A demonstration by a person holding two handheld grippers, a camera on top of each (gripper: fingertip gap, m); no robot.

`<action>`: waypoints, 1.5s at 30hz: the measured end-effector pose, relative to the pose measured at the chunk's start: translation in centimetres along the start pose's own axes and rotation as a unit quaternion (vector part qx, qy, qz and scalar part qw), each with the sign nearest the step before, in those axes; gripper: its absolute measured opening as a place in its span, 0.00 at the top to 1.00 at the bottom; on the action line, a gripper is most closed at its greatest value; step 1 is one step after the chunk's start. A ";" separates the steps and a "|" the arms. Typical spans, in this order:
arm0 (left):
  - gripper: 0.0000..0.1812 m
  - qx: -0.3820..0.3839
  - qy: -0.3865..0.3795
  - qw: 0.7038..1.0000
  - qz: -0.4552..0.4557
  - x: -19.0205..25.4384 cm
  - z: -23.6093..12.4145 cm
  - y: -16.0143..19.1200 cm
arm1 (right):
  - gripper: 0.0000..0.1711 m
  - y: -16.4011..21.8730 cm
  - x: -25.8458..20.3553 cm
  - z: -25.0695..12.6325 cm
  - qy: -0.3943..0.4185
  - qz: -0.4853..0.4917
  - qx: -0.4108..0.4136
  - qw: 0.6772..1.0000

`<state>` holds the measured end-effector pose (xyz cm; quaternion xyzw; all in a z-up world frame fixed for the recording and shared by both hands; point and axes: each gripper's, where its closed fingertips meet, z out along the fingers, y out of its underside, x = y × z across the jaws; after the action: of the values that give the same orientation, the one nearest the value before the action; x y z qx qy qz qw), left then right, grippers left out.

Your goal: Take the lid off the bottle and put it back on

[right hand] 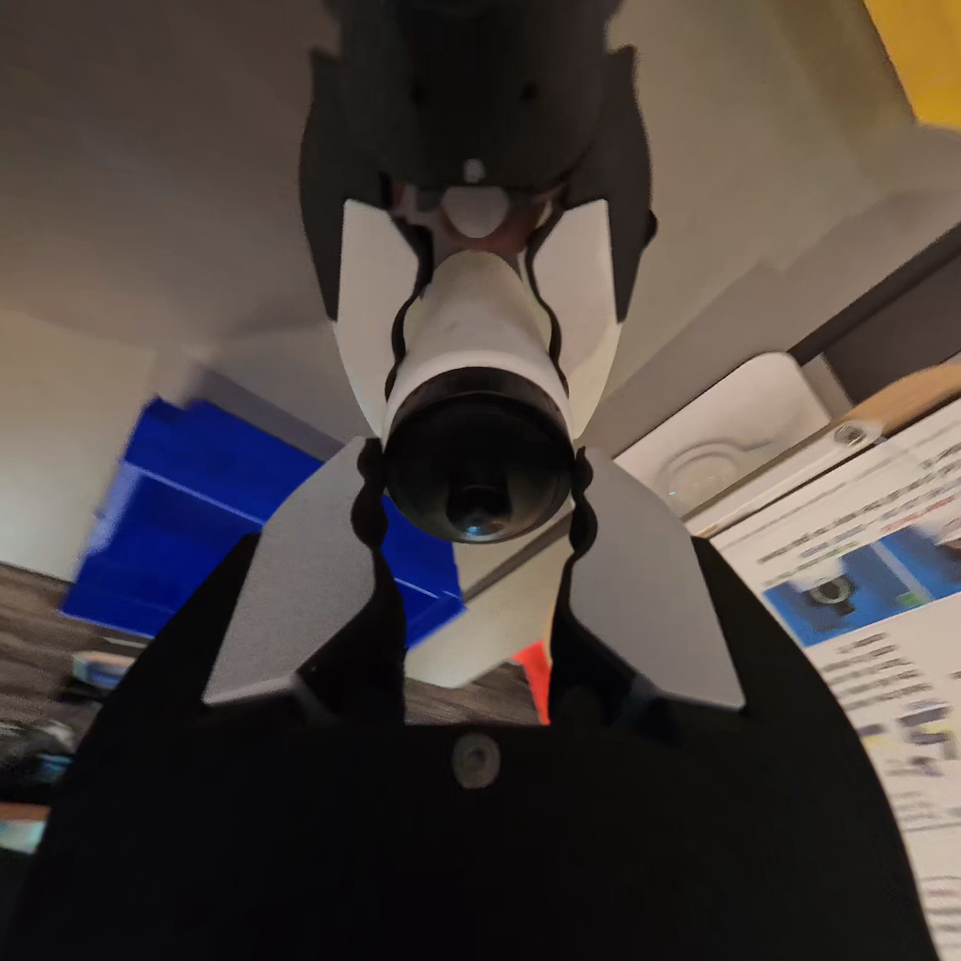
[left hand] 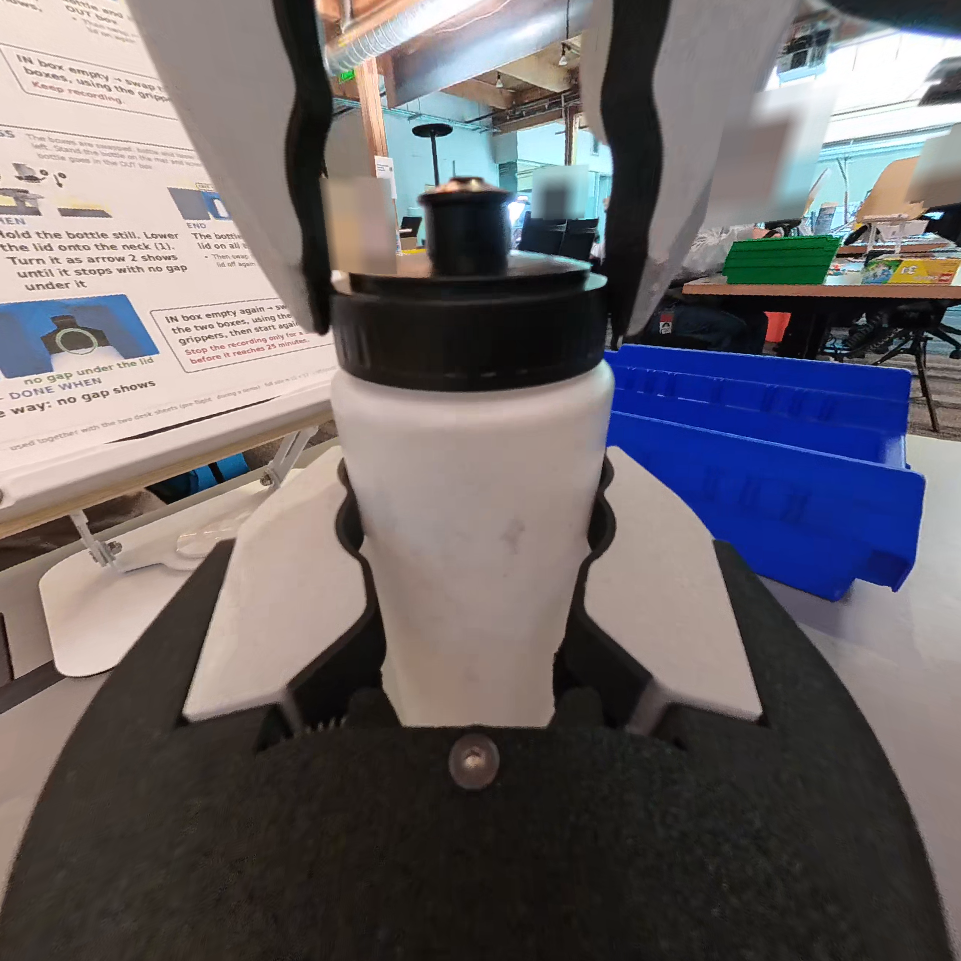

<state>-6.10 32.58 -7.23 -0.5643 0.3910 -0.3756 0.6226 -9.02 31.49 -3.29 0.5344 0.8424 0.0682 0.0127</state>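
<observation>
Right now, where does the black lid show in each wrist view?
Left wrist view: lid upper centre, atop the white bottle.
Right wrist view: lid at centre, facing the camera.
Shared landmark: blue bin, right of the bottle there, lower left here.

Bottle (left hand: 470,520) base hidden behind the left gripper's body.

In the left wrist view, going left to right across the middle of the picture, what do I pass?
Instruction sheet on its stand → white bottle with its black lid → blue bin.
</observation>
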 end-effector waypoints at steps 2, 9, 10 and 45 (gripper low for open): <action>0.52 0.001 0.004 1.000 0.004 0.2 0.0 0.0 | 0.59 0.1 -0.2 -0.1 0.014 -0.074 -0.027 0.997; 0.52 0.001 0.007 1.000 0.012 0.4 0.1 -0.1 | 0.59 0.4 -0.3 -0.3 0.108 -0.347 -0.138 0.921; 0.52 0.002 0.007 1.000 0.012 0.4 0.0 -0.1 | 0.59 0.4 -0.3 -0.3 0.122 -0.378 -0.152 0.905; 0.52 0.007 0.009 1.000 0.016 0.8 -0.4 -0.2 | 0.58 0.1 -1.2 -0.2 0.022 0.184 0.010 0.983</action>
<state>-6.16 31.64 -7.14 -0.5501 0.4027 -0.3734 0.6292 -8.48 30.46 -3.13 0.6788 0.7304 0.0724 -0.0243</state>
